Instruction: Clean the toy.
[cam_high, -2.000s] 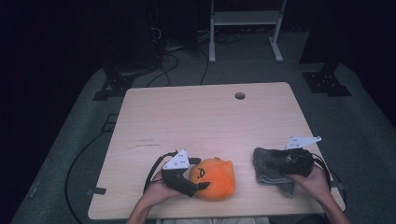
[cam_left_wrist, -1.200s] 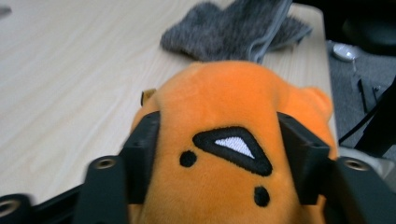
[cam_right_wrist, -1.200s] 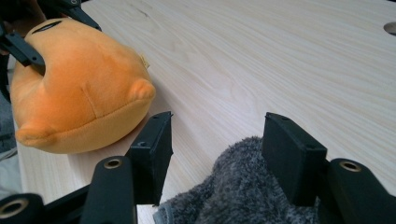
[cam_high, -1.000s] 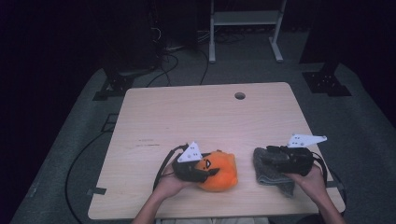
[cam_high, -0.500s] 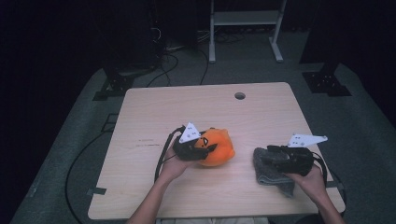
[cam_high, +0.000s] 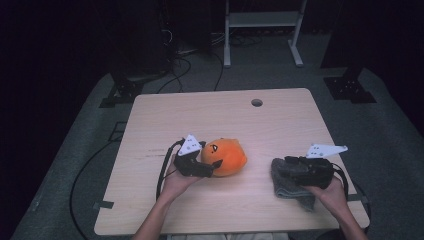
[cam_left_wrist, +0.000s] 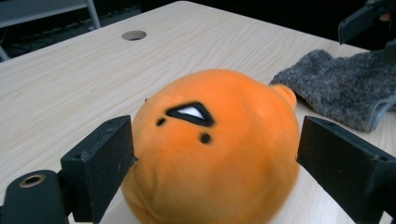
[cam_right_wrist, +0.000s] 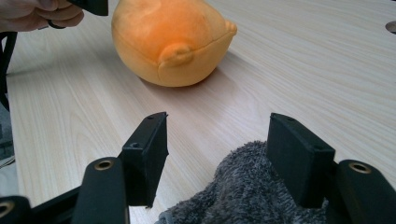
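High view: an orange plush toy sits on the wooden table, left of centre toward the near edge. The left gripper lies against the toy's near-left side; its jaw tips merge with the toy's dark face marks, so the gap between them is hard to read here. A grey towel lies crumpled near the right front edge, well apart from the toy. The right gripper rests over it and covers much of its top, and the right hand hides its near corner.

Left gripper view: the left gripper has its jaws spread to either side of the plush toy. They have just been opening, and the toy stands between them, released; the left pad sits right at the fabric, while a sliver of gap shows at the right. The toy's underside is cut off by the frame's bottom edge. The towel lies beyond, its far end cut off at the right.

Right gripper view: the right gripper holds its jaws apart, having just eased a little wider. The towel bulges up between them, nearer the right pad; whether that pad touches the pile I cannot tell. The plush toy lies farther off, its top cropped.
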